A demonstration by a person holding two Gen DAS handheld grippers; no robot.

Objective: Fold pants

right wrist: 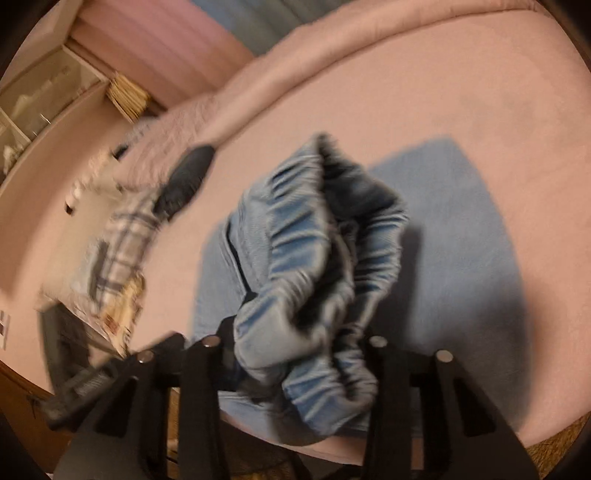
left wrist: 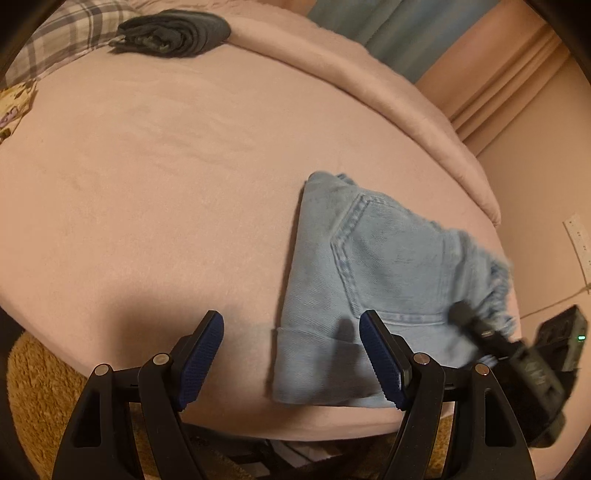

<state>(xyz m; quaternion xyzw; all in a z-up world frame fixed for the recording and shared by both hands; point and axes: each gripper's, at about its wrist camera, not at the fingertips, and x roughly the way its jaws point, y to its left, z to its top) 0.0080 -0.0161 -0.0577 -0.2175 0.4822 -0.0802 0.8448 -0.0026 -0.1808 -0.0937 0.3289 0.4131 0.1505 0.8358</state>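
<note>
Pink bed [left wrist: 155, 155]: broad bare stretch across its middle and left, open for moving. Rolled blanket edge [left wrist: 369, 74] bounds the far side.

Light-blue pants [left wrist: 369, 266] lie near the bed's near edge, folded flat, frayed hem toward the right.

Dark folded garment [left wrist: 173, 33] far back by a plaid pillow [left wrist: 66, 40], well apart from the pants.

Left gripper [left wrist: 291, 362]: jaws apart, nothing between them, one pad over the pants' edge.

Right gripper [right wrist: 295, 354]: bunched elastic waistband [right wrist: 314, 258] between its jaws; picture blurred, grip unclear.
</note>
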